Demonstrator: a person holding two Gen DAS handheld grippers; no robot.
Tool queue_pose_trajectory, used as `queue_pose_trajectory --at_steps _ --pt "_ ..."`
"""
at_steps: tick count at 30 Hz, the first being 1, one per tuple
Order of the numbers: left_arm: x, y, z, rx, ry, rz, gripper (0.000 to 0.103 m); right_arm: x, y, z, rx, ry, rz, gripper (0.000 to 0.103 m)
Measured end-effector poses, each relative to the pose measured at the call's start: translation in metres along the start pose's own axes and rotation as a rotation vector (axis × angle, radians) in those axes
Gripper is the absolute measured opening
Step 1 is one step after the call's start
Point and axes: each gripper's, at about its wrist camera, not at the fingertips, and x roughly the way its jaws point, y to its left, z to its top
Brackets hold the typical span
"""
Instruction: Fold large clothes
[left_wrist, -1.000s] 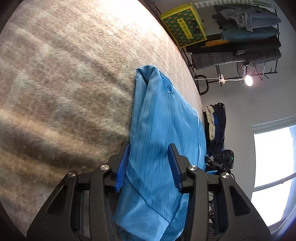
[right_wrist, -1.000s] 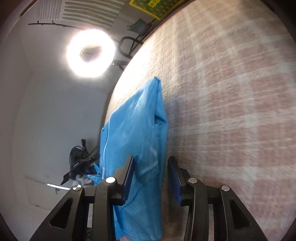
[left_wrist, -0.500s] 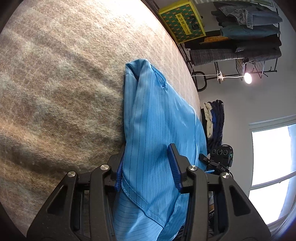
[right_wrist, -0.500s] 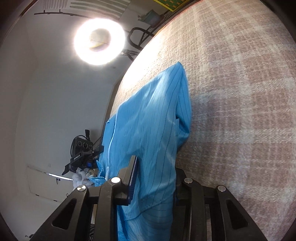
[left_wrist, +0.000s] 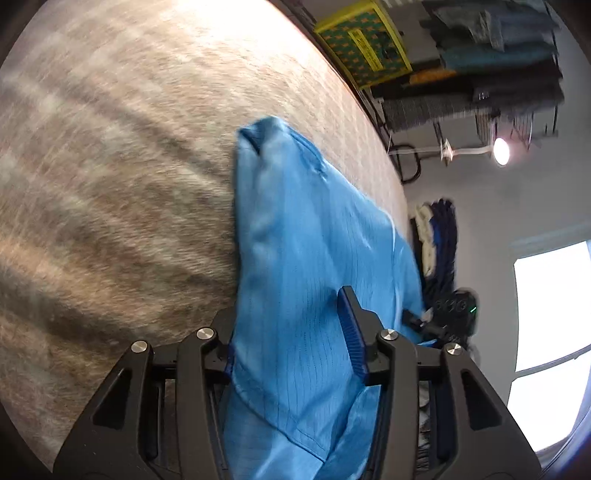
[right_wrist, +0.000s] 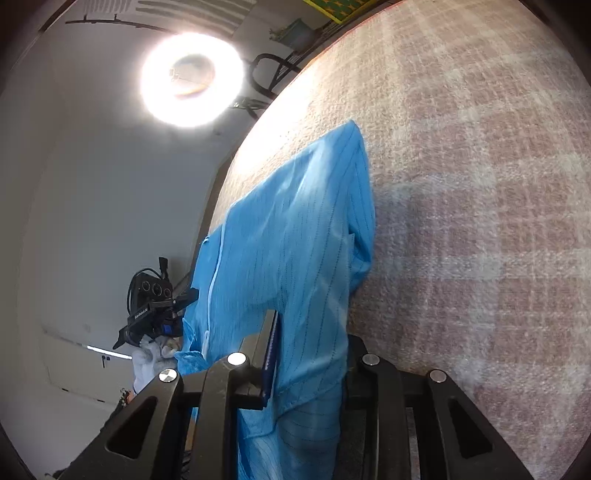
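right wrist: ring light (right_wrist: 192, 75) beyond blue garment (right_wrist: 295, 236), perhaps draping jaws.

Two close wrist views angled down along the fingers, opposite sides, both sharing the blue garment (left_wrist: 306, 258) (right_wrist: 295, 240), plaid surface (left_wrist: 110, 184) (right_wrist: 480, 221)

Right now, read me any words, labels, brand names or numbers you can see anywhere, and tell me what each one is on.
No text can be read outright.
Yellow and green box: a yellow label with dark print, too blurred to read.
Black camera device: a small pale marking on its side, too small to read.
Blue garment: only thin stripes, no tag or print showing.
Plaid blanket: no writing.
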Motion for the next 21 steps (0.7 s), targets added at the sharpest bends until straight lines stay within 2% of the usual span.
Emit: queue_pose_trajectory --at_steps 2,4,6,11,15,16,17,18,19,21 --pt "0.003 -0.006 0.0 0.03 0.0 0.024 0.042 0.004 0.008 0.001 -0.027 0.002 -0.024 0.027" --pt "0.005 -0.003 0.0 0.012 0.001 0.026 0.034 0.005 0.011 0.001 -0.043 0.004 -0.039 0.026" --pt "0.004 -0.003 0.0 0.019 0.0 0.035 0.03 0.005 0.011 0.0 -0.045 0.005 -0.044 0.023" --pt "0.006 -0.01 -0.003 0.063 -0.008 0.085 0.026 0.003 0.012 0.0 -0.059 0.008 -0.061 0.023" --pt "0.006 -0.014 -0.004 0.089 -0.01 0.115 0.028 0.003 0.018 -0.001 -0.09 0.009 -0.097 0.023" --pt "0.004 -0.016 -0.004 0.097 -0.008 0.132 0.032 0.004 0.025 -0.001 -0.102 0.009 -0.117 0.026" --pt "0.002 -0.016 -0.004 0.101 -0.004 0.144 0.035 0.002 0.03 0.0 -0.124 0.01 -0.151 0.033" --pt "-0.003 -0.018 -0.004 0.112 -0.009 0.171 0.039 -0.002 0.037 0.001 -0.154 0.003 -0.214 0.037" --pt "-0.009 -0.019 -0.004 0.124 -0.025 0.197 0.039 -0.01 0.044 0.0 -0.184 -0.031 -0.267 0.037" --pt "-0.03 -0.028 -0.007 0.165 -0.095 0.245 0.039 -0.03 0.056 -0.003 -0.227 -0.109 -0.315 0.036"
